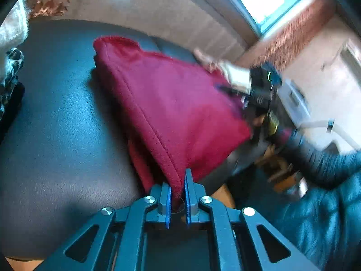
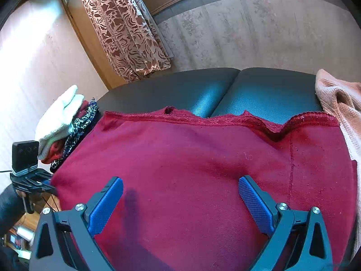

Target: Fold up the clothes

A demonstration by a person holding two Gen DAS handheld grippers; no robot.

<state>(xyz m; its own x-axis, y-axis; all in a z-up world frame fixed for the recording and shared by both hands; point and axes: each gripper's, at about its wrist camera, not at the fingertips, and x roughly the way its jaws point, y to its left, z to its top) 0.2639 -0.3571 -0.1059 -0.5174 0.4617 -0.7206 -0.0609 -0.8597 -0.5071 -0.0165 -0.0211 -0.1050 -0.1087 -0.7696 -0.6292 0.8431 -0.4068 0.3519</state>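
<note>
Left gripper (image 1: 178, 188): fingers pinched nearly together on a hemmed corner of the red fleece garment (image 1: 171, 103), so it's got a proper grip on the cloth. That corner looks lifted a bit off the surface, I'd say.

Right gripper (image 2: 180, 203): fingers spread wide, nothing between them, hovering just over the middle of the red fleece. In the left wrist view it's blurry, off by the garment's far side.

Red fleece garment: spread over the dark padded table (image 2: 266, 90), mostly flat in the right wrist view, with a wavy hemmed edge along the far side and a stitched seam running front to back near the right.

Which way it points: can't tell sleeves or collar, so no idea what's top or bottom. From the right wrist view the long axis looks to run left to right across the table, hem edge facing away. Judgement call, the fisheye bends everything.

How far along: there's a layer under the held corner in the left view, so maybe it's already doubled once, maybe just bunched. Fits either spreading it out or partway through a fold. Not a tidy finished bundle, anyway.

Stack of clothes (image 2: 65, 126): white, red and leopard-print pieces piled at the table's left end, just beside the fleece.

Pink knit garment (image 2: 338, 103): loose heap at the right end, touching the fleece's edge.

Further back: patterned curtain (image 2: 121, 29) and the wall.
</note>
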